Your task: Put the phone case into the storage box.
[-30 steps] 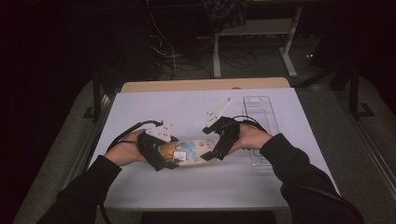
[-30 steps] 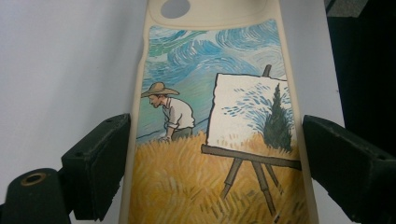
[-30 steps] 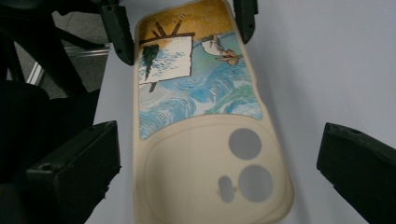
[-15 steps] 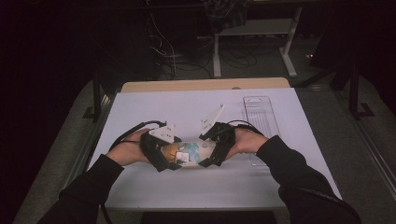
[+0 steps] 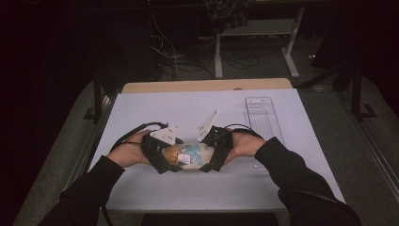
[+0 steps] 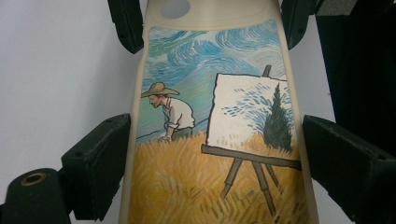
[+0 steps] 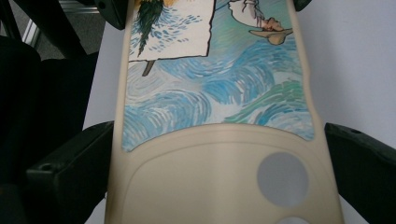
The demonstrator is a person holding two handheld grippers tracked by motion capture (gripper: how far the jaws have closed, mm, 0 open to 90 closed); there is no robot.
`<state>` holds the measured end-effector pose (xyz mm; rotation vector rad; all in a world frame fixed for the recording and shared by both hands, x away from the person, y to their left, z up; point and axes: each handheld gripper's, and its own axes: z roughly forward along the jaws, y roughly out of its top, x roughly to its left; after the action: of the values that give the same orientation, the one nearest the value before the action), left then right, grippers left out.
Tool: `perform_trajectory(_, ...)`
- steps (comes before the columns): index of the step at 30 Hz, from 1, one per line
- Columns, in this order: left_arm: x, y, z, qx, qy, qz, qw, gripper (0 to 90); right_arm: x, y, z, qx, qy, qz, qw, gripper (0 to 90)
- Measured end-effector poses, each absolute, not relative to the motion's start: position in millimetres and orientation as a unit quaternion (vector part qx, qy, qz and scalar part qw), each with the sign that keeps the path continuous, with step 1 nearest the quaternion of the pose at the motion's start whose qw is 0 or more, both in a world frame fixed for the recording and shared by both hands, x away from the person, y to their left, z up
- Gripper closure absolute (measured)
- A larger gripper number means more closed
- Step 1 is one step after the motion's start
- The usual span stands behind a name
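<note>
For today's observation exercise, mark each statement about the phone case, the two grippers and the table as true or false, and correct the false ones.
1. The phone case lies between the jaws of both grippers. True.
2. The case shows a painter in a straw hat beside an easel. True.
3. The case is plain black. False: it is cream-coloured with a printed picture of blue swirls and a yellow field.
4. The left gripper and the right gripper are at opposite ends of the case. True.
5. The clear plastic package lies on the left side of the table. False: it lies on the right side, beyond the right hand.
</note>
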<state>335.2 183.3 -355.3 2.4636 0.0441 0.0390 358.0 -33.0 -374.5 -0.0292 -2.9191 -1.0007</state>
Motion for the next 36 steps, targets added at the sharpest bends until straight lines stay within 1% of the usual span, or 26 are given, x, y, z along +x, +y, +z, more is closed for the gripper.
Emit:
perform_trajectory(7,335.2,183.6,-355.0,0.943,0.015,0.016,0.332,11.2,357.4,-31.5,-374.6,-0.008,-0.948,-0.315,0.034,0.0)
perform_trajectory(8,335.2,183.5,-355.2,0.943,0.015,0.017,0.332,11.1,357.4,-31.6,-374.8,-0.008,-0.948,-0.315,0.034,4.1)
perform_trajectory(9,335.0,183.5,-355.6,0.943,0.017,0.016,0.332,11.1,357.5,-31.9,-374.7,-0.004,-0.948,-0.317,0.035,6.1)
perform_trajectory(27,336.6,184.1,-357.6,0.945,0.014,0.015,0.325,10.7,357.4,-30.5,-376.5,0.000,-0.949,-0.315,0.031,7.7)
perform_trajectory(31,335.1,184.2,-359.2,0.946,0.013,0.027,0.322,10.0,358.1,-30.9,-377.7,-0.001,-0.946,-0.323,0.032,8.3)
perform_trajectory(34,335.8,184.4,-360.4,0.944,0.023,0.022,0.329,8.7,358.5,-31.3,-378.2,-0.004,-0.944,-0.329,0.033,8.4)
perform_trajectory(36,336.0,184.5,-360.5,0.942,0.029,0.021,0.335,5.4,358.7,-32.0,-378.3,-0.008,-0.943,-0.332,0.032,8.4)
